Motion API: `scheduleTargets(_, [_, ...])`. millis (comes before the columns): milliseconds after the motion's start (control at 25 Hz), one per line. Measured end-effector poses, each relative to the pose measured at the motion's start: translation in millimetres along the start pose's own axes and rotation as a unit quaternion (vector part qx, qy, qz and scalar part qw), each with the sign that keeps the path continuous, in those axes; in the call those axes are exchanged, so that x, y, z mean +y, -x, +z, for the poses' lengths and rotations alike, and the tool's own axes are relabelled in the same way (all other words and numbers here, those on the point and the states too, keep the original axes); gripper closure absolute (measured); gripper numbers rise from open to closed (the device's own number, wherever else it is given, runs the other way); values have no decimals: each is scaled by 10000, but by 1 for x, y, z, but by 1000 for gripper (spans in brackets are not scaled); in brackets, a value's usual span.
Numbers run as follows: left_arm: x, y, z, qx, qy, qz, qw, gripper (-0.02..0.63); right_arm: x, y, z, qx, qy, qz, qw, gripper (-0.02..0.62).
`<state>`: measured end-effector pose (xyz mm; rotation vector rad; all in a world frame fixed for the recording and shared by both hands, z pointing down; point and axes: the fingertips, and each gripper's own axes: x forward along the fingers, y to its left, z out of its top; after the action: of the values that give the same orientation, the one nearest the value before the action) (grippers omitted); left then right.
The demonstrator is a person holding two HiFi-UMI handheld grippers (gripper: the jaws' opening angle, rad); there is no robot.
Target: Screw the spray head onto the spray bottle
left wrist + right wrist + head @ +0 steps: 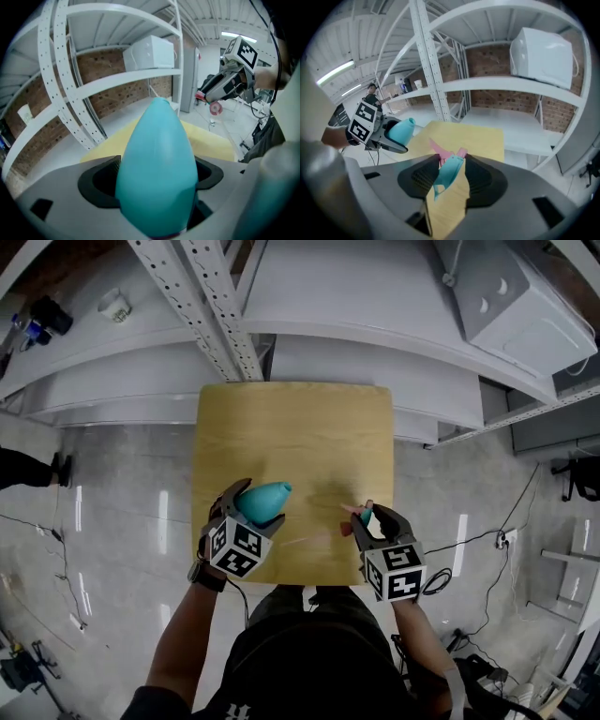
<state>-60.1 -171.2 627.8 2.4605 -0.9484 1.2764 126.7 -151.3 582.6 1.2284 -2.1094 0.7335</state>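
Observation:
A teal, teardrop-shaped spray bottle (263, 500) is held above the wooden table (295, 427) with my left gripper (246, 521) shut on its body, neck pointing right. In the left gripper view the bottle (157, 168) fills the space between the jaws. My right gripper (367, 526) is shut on the teal and pink spray head (361, 513), held a short way to the right of the bottle. The spray head (449, 171) sits clamped between the dark pads in the right gripper view, and the bottle (400, 131) shows beyond it at the left. Bottle and head are apart.
White metal shelving (225, 306) stands behind the table, with a white box (525, 306) on its right part and a small cup (114, 304) at the left. Cables (497, 540) lie on the glossy floor to the right. The tabletop carries nothing else.

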Motion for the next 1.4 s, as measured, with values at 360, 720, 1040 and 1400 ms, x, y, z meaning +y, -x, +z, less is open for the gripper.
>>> scheduleTargets(360, [-21,110,114,-2716,538,222,9607,173,39,142,135,-1512,1673,-180,9741,426])
scheduleTargets(720, [-40,197,177,-4344,1025,-47,8949,173,83,260,218,-2848,2349,-156,9292,426])
scheduleTargets(1040, [-69,218,186,-4588,849,-262,8841,175,110,336,278,-3746,3565,-1014,8499,426])
scheduleTargets(1400, [-74,227,183,-4634,818,-325,8818,173,131,344,286,-3708,4568,-1629,7920,426])
